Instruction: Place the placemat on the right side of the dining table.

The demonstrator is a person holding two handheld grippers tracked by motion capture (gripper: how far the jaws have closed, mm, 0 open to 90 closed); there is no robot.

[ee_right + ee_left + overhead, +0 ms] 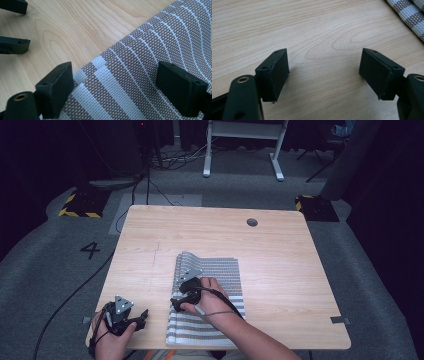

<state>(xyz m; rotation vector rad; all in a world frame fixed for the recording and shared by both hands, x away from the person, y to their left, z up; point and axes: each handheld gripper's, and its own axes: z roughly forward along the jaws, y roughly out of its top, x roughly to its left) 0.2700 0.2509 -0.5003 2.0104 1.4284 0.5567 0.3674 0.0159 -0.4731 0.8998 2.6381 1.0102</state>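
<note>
A woven mat (220,270) with brown and white stripes lies flat on the wooden table (290,255), reaching its near edge. My right gripper (175,303) hovers low over the mat's left edge, pointing left. In the right gripper view its jaws (115,85) stand open above the mat (150,50), with nothing pinched between them. My left gripper (142,318) rests at the near left corner of the table, a short way left of the mat. Its jaws (324,72) are open over bare wood, and a corner of the mat (409,15) lies beyond them.
A round cable hole (252,222) sits at the far right of the table. The left gripper's jaws (25,25) show at the top left of the right gripper view. On the floor behind are a white desk frame (245,145), cables and yellow-black striped bases (82,202).
</note>
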